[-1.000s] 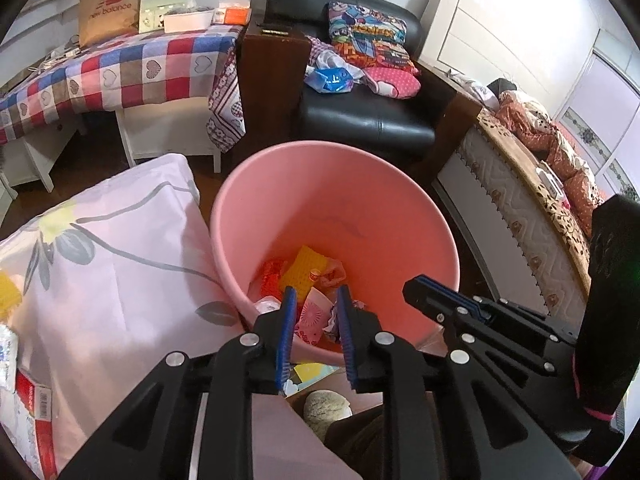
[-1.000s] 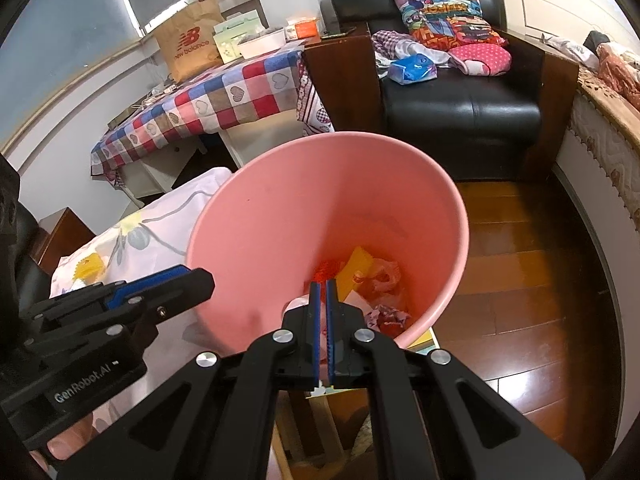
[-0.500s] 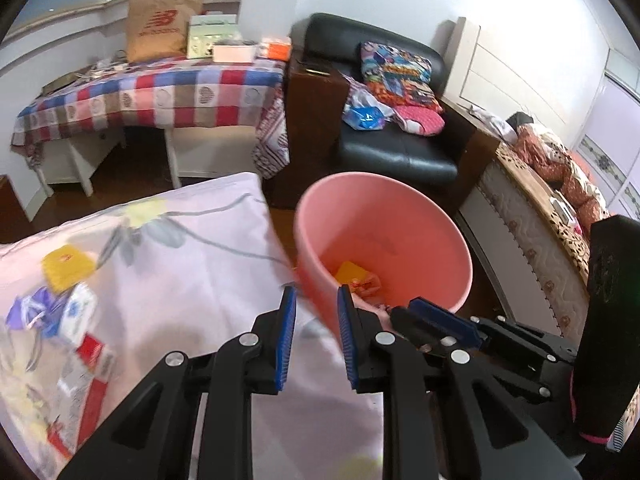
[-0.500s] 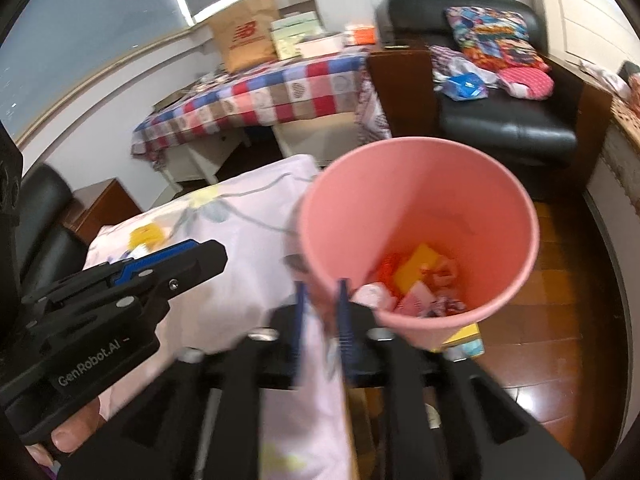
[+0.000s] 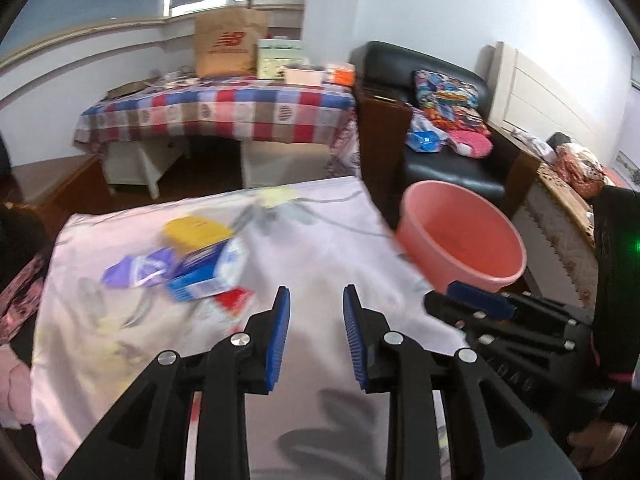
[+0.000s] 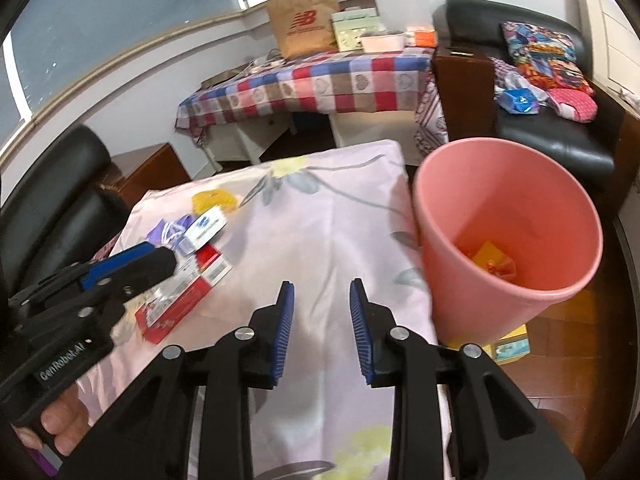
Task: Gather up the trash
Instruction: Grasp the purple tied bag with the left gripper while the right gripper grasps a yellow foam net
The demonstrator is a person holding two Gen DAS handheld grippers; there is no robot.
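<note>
trash (image 5: 192, 264) lies clustered at centre left of the left wrist view on the floral tabletop (image 5: 320, 248), well apart from the pink bin (image 6: 508, 236) at right. left gripper (image 5: 314, 332) and right gripper (image 6: 322, 330) fingers stand apart, empty, presumably ready to pick.

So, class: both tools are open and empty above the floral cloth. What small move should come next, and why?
Probably reach the left tool forward-left toward the wrapper pile on the floral cloth. Both tools, the right tool included, are open and empty, litter remains there, and the pink bin stands ready at the right.
</note>
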